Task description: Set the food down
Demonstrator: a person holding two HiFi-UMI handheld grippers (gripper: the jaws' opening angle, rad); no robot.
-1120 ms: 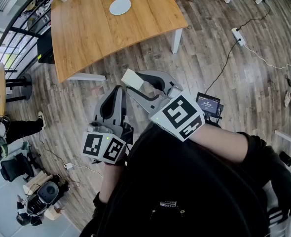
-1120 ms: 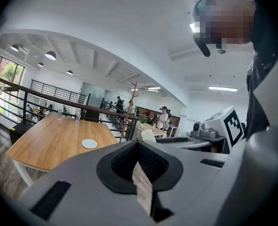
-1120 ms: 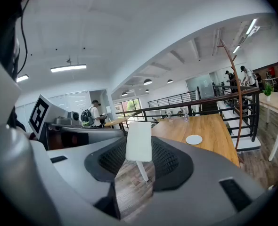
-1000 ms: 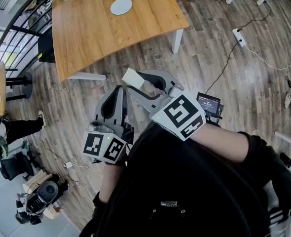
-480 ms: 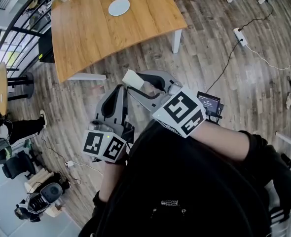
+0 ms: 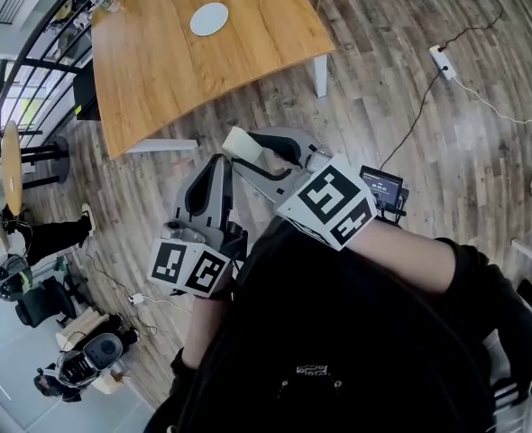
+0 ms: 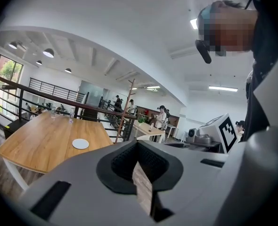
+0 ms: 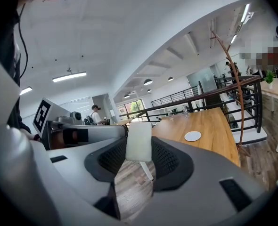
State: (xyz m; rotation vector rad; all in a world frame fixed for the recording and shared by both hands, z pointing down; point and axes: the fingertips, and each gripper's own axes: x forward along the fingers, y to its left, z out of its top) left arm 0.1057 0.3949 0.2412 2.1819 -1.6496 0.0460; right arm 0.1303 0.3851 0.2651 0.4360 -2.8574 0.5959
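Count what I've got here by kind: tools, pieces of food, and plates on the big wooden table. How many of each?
Tools: 2, the left tool and the right tool
Food: 1, the pale food piece clamped in the right tool
Plates: 1, the white plate on the wooden table
Total: 4

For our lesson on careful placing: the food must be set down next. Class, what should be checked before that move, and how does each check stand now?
1. Pale rectangular food block clamped in the right gripper: ok.
2. Left gripper empty, jaws together: ok.
3. White round plate bare: ok.
4. Light wooden table top around the plate free: ok.
5. Grippers above the table: not ok, both are over the plank floor.
6. Firmness of the grip: cannot tell.
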